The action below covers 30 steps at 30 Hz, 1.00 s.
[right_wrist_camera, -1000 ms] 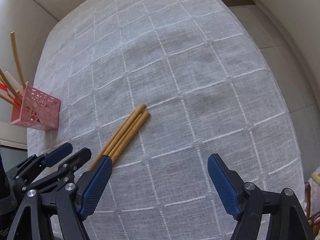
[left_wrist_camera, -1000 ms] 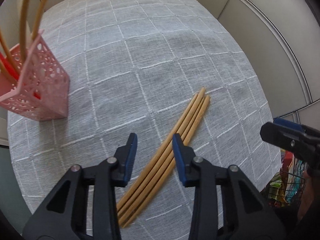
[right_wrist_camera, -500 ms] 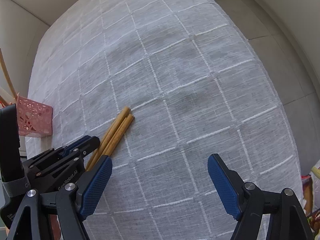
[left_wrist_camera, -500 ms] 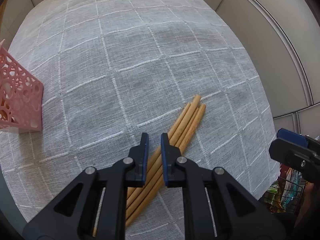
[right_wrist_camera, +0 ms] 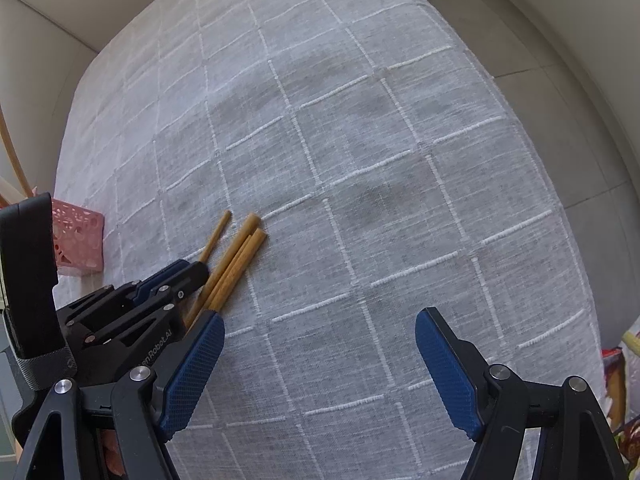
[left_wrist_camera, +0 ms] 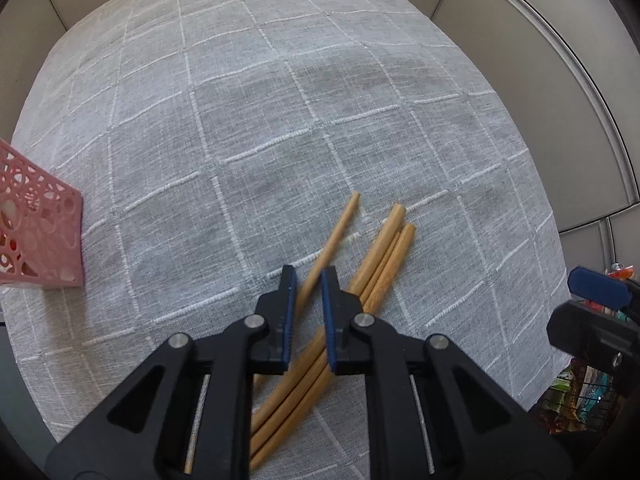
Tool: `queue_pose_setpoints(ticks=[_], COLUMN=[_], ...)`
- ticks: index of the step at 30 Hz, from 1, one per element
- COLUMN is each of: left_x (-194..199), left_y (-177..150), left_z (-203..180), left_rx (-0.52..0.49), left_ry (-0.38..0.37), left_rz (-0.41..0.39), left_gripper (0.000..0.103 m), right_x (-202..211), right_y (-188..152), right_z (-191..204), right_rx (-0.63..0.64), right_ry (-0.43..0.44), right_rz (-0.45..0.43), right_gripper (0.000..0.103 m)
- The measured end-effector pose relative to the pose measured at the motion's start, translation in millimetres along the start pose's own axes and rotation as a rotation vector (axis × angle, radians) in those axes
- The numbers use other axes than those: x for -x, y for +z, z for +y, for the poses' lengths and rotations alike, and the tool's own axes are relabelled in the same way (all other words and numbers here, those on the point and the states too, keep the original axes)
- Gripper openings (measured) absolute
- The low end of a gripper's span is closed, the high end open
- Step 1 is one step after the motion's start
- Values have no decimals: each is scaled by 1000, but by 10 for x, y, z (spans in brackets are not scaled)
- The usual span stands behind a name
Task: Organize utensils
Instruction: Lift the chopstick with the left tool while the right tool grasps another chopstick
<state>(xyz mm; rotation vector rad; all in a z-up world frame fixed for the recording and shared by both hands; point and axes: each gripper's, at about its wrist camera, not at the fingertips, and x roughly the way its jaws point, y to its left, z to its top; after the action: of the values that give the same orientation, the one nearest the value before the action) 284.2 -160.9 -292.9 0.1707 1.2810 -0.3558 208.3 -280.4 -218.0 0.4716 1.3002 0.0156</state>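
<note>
Left gripper (left_wrist_camera: 308,280) pressed together on a single wooden chopstick (left_wrist_camera: 334,240), which is tilted left of the three remaining chopsticks (left_wrist_camera: 382,256) lying bundled on the grey checked tablecloth (left_wrist_camera: 280,120). Half a second earlier all four were seen together. Right gripper (right_wrist_camera: 320,364) is held spread wide at the near right, gripping nothing. Pink perforated holder (left_wrist_camera: 36,236) is seen at far left

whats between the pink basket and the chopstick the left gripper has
Only bare grey checked tablecloth. In the left wrist view nothing lies between the pink perforated plastic basket and the single wooden chopstick held in the left gripper.
</note>
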Motion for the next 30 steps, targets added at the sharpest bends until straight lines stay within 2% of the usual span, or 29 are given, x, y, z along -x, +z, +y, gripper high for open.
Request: queue_pose_setpoints(ticks=[6,9,12,22,23,24,26,30], left_x=[-65,-7,117,678,720,767,853,999], left_y=[139,131,120,-243,-272,-307,-361,-453], left_z=[42,79,174,549,568,588,622,693], left_rx=[14,2,7,43,42,41,35,30], left_ry=[2,45,35,-7,-12,-16,-19,-26], left_rz=[-35,-58,-85,-159,-163,-168,-181,-208], left_gripper=[12,10,7,7,7,7,7,7], right_x=[-48,-104,-161,-361,-370,-371,-396,-498], right_y=[-5,-6,14,116,134,157,203,275], right_z=[14,17,22,199,221,241,279,386], right_rx=[-8,-15,-30,-48,-49,-52,-66,-90], right_ry=[-13,-22,-22,10,28,49,84,121], right_rz=[11,22,34,40,31,22,22,35], right_gripper=[83,83,83,82,76,63,45,26])
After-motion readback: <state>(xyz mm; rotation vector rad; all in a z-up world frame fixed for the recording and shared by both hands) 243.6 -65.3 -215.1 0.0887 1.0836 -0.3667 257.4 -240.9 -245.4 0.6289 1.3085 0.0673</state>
